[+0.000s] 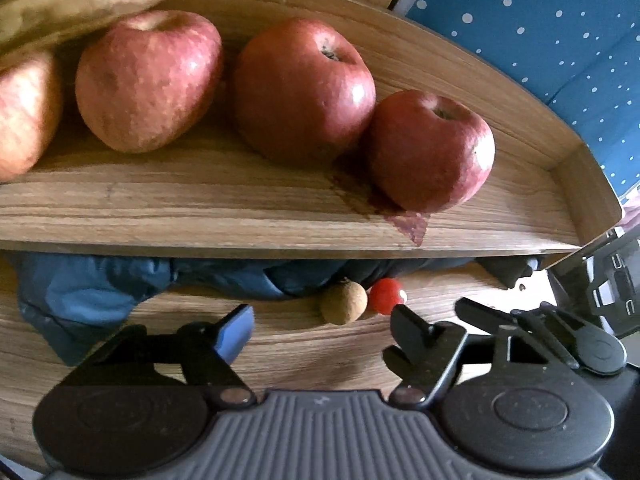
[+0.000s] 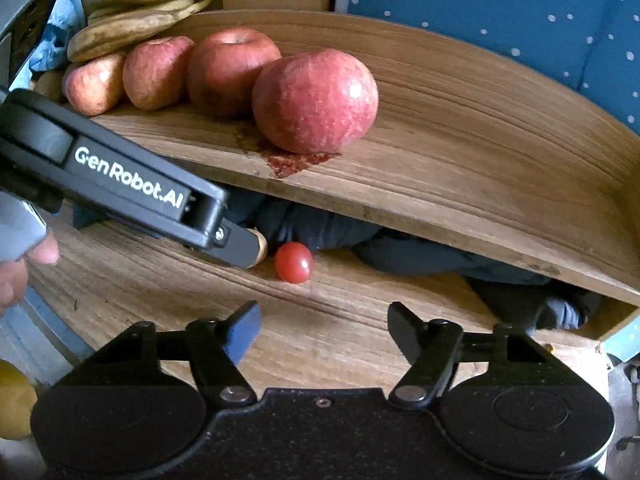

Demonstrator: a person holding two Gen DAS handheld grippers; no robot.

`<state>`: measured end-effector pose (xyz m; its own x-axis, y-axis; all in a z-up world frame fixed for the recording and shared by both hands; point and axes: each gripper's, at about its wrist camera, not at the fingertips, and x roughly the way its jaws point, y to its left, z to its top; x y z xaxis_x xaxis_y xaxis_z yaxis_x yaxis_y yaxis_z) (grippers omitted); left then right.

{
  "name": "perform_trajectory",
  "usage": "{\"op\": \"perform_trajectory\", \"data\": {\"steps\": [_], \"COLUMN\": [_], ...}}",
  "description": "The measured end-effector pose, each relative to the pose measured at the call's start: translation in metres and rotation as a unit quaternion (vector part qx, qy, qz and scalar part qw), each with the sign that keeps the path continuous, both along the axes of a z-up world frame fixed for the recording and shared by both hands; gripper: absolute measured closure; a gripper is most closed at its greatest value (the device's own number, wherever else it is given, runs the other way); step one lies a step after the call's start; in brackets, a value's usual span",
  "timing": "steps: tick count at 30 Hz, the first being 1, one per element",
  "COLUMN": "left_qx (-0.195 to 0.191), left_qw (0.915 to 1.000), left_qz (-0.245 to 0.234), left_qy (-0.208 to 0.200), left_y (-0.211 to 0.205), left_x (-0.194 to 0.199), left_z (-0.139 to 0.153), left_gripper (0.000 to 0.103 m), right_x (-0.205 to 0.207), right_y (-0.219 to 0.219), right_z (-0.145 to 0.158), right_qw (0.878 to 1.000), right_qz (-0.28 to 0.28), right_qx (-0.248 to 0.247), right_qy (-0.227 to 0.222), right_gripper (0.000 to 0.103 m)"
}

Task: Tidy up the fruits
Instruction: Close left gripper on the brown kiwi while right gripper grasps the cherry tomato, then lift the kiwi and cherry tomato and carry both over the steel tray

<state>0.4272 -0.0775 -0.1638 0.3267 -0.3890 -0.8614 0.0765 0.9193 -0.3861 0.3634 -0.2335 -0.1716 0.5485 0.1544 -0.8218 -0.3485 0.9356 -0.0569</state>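
Four apples in a row on the upper wooden shelf (image 2: 460,160): far-left apple (image 1: 24,112) cut off by the frame edge in the left wrist view, then pale apple (image 1: 148,80), big red apple (image 1: 300,88), dark red apple (image 1: 432,152) touching the big one. Reddish stain (image 1: 408,224) on the shelf edge just under the dark one. Bananas (image 2: 148,4) piled behind the apples at the left end, browned skin, tips cut off at the top of both views

Lower shelf (image 2: 320,320): cherry tomato (image 2: 294,262) and a small tan round fruit (image 1: 344,304) just beside each other, under the upper shelf's edge. Can't tell what the tan fruit is. From the right wrist view it's almost fully hidden behind the left hand-held gripper (image 2: 240,246). Dark blue cloth (image 1: 80,292) bunched behind them, mostly in shadow

Left hand-held gripper: jaws spread apart, nothing between them, tan fruit just ahead. Right hand-held gripper (image 2: 324,328): also released, empty, low over the lower shelf with the tomato in front of it

Yellow fruit (image 2: 12,400) at the bottom-left edge, mostly cut off. Blue dotted fabric (image 2: 520,20) behind the shelves
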Motion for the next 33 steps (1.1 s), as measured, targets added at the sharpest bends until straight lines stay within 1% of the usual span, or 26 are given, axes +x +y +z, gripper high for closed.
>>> {"op": "perform_trajectory", "data": {"steps": [3,5,8,12,15,17,19,22,24,25,28,29,33], "left_qx": [-0.006,-0.009,-0.012,-0.015,-0.017,-0.02,-0.021,-0.023,-0.02,-0.02,-0.014,-0.012,-0.002], "left_qw": [1.0,1.0,0.9999,0.9998,0.9998,0.9997,0.9997,0.9997,0.9997,0.9997,0.9999,0.9999,1.0], "left_qz": [-0.001,-0.002,-0.004,-0.005,-0.006,-0.007,-0.006,-0.008,-0.008,-0.008,-0.006,-0.005,-0.005], "left_qy": [0.002,0.004,0.006,0.007,0.007,0.008,0.008,0.009,0.007,0.007,0.005,0.004,-0.003], "left_y": [-0.001,-0.004,-0.005,-0.005,-0.002,-0.002,-0.002,-0.004,-0.005,-0.006,-0.009,-0.008,-0.01], "left_x": [0.002,0.005,0.007,0.009,0.01,0.01,0.012,0.012,0.011,0.01,0.008,0.006,-0.001], "left_z": [-0.001,-0.004,-0.006,-0.007,-0.006,-0.006,-0.006,-0.006,-0.005,-0.005,-0.004,-0.002,0.004], "left_gripper": [0.036,0.044,0.051,0.056,0.06,0.065,0.067,0.074,0.074,0.074,0.074,0.074,0.074], "right_x": [0.005,0.007,0.01,0.016,0.019,0.022,0.022,0.024,0.021,0.021,0.019,0.019,0.01], "right_y": [0.004,0.007,0.011,0.016,0.02,0.022,0.024,0.021,0.017,0.015,0.011,0.004,0.0], "right_z": [-0.002,-0.003,-0.005,-0.01,-0.011,-0.013,-0.014,-0.015,-0.015,-0.015,-0.014,-0.013,-0.004], "right_qw": [1.0,1.0,1.0,1.0,1.0,1.0,0.999,0.999,0.999,0.999,0.999,0.999,0.998], "right_qz": [0.009,0.013,0.016,0.016,0.022,0.027,0.03,0.033,0.036,0.037,0.034,0.033,0.033], "right_qx": [0.001,0.001,0.001,0.003,0.004,0.006,0.009,0.023,0.028,0.03,0.034,0.035,0.041], "right_qy": [-0.001,-0.003,-0.003,-0.003,-0.006,-0.008,-0.009,-0.007,-0.008,-0.008,-0.009,-0.01,-0.017], "right_gripper": [0.039,0.041,0.045,0.051,0.054,0.056,0.058,0.065,0.075,0.078,0.079,0.079,0.079]}}
